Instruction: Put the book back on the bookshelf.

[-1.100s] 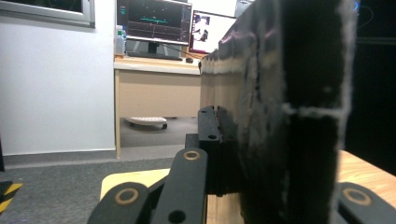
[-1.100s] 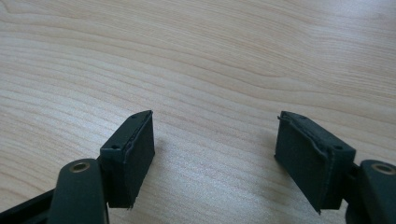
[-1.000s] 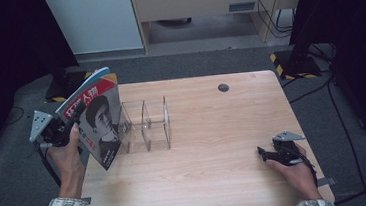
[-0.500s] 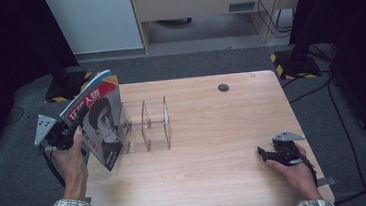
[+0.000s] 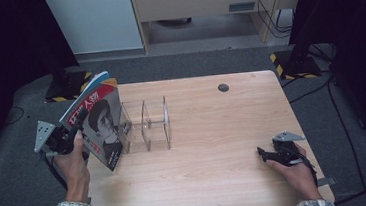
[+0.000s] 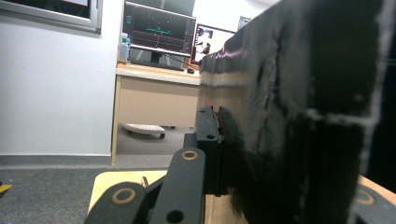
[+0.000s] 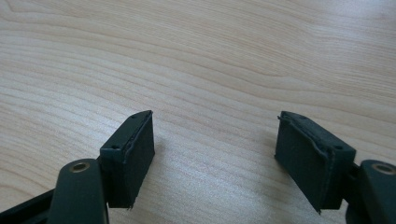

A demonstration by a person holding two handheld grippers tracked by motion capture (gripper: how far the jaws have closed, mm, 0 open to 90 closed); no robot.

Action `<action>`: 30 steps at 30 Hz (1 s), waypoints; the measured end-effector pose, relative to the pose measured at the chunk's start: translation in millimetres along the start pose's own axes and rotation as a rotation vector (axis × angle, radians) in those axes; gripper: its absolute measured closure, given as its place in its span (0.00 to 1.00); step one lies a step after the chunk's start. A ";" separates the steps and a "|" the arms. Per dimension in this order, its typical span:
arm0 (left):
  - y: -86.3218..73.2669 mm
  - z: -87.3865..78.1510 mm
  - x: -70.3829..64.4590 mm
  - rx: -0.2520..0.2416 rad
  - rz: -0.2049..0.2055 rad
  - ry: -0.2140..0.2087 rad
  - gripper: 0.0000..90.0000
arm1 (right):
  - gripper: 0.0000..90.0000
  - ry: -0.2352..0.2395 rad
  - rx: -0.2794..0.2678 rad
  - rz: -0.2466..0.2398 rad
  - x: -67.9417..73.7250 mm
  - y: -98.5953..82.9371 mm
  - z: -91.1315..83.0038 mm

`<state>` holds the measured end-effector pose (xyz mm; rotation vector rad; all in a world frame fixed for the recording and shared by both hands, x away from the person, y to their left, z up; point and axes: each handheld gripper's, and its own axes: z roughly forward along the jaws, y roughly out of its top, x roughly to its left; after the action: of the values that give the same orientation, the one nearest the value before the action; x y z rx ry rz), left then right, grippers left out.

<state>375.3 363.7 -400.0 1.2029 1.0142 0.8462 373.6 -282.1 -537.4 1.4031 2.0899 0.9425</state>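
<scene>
The left gripper [image 5: 76, 137] had its jaws clamped on the magazine [image 5: 97, 123], holding it upright and tilted at the surface's [image 5: 213, 130] left edge, just beside the clear divider rack [image 5: 145, 124]; lined up, I'd judge, for a slot. Glossy cover, floppy pages, rigid see-through partitions. Over on the right, the right gripper [image 5: 261, 152] rested low on pale wood grain, jaws wide, holding nothing.
</scene>
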 end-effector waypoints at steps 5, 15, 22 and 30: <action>-3.6 -2.5 0.5 0.002 -0.010 0.020 0.93 | 0.31 0.002 0.000 -0.001 0.2 -0.1 -0.1; -5.6 -4.7 0.6 0.024 -0.020 0.053 0.91 | 0.31 0.005 0.005 -0.003 0.9 -0.5 -0.9; -5.6 -3.4 -2.0 0.034 -0.013 0.057 0.90 | 0.31 0.006 0.005 -0.003 0.9 -0.5 -0.9; -4.8 -3.4 -0.7 0.042 -0.023 0.065 0.88 | 0.31 0.007 0.005 -0.004 1.1 -0.4 -0.9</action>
<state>371.9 363.4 -404.8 1.2036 1.1013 0.8546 372.3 -281.5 -537.1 1.3997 2.1011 0.9427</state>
